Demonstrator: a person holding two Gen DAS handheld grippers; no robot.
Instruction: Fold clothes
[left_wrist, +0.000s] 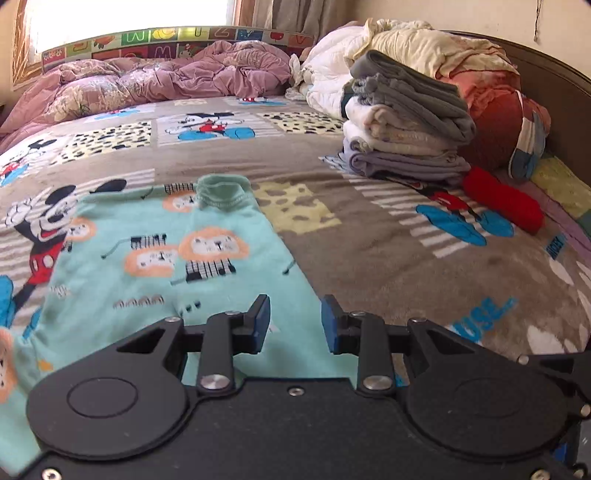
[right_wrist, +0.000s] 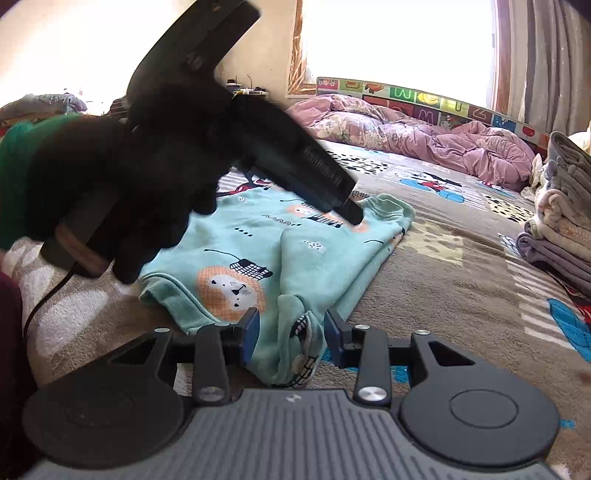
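Fleecy cartoon blanket (left_wrist: 369, 236); soft mint lion-print garment (left_wrist: 207, 266), half-folded

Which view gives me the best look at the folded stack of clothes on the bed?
The left wrist view. The folded stack sits whole and unobstructed there, grey layers on top, white and lavender beneath. The right wrist view catches only its near edge, cut off at the right border of the frame.
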